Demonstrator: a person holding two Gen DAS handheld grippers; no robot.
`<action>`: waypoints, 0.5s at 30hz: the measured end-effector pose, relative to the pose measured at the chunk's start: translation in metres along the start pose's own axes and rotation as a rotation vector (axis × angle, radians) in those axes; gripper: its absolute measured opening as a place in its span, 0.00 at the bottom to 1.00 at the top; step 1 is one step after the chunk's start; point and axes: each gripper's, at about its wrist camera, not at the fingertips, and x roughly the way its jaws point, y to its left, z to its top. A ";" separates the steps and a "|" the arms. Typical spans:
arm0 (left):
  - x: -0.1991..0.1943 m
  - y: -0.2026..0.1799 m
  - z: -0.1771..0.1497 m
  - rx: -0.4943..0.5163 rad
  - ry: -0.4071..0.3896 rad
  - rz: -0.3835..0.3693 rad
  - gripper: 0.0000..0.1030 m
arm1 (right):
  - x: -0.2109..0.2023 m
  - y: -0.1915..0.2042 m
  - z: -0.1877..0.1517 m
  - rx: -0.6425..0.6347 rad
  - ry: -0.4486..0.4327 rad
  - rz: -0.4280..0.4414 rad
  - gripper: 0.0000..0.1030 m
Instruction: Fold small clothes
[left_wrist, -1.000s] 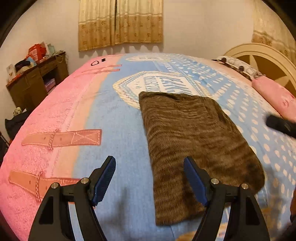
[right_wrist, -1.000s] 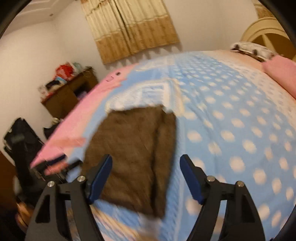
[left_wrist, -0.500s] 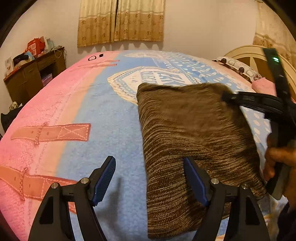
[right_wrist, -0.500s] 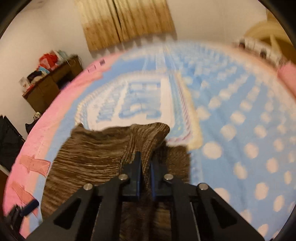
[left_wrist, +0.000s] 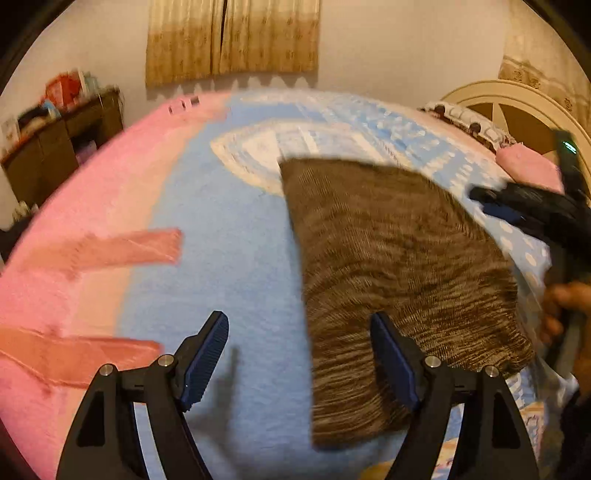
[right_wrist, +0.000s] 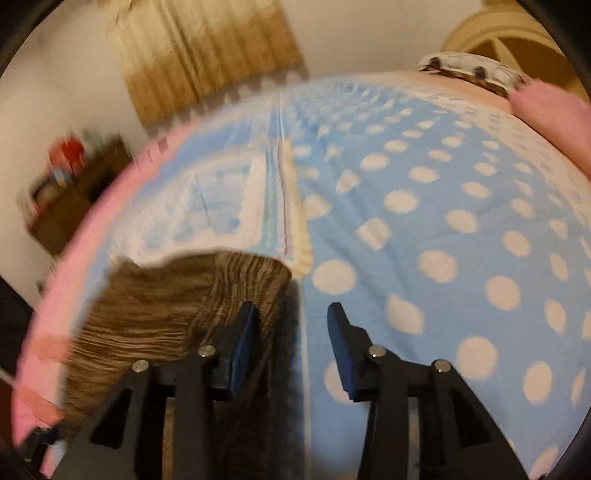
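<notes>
We are releasing with the right gripper (right_wrist: 291, 332): its jaws have just been opening, with no cloth between them. Our left gripper (left_wrist: 299, 354) is hanging open. The brown garment (left_wrist: 399, 273) is lying folded on the bedspread (left_wrist: 236, 280), so this fold appears complete.

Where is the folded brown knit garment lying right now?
The folded brown knit garment lies on the blue part of the bedspread, right of centre in the left wrist view, below the white emblem print.
</notes>
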 end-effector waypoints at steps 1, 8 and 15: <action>-0.004 0.001 0.002 0.005 -0.017 0.005 0.77 | -0.019 0.002 -0.010 -0.013 -0.003 0.038 0.43; 0.010 0.009 -0.006 -0.058 0.030 -0.017 0.77 | -0.055 0.024 -0.079 -0.088 0.056 0.119 0.57; 0.005 0.004 -0.022 0.001 0.068 0.010 0.77 | -0.039 0.051 -0.103 -0.232 0.124 0.054 0.18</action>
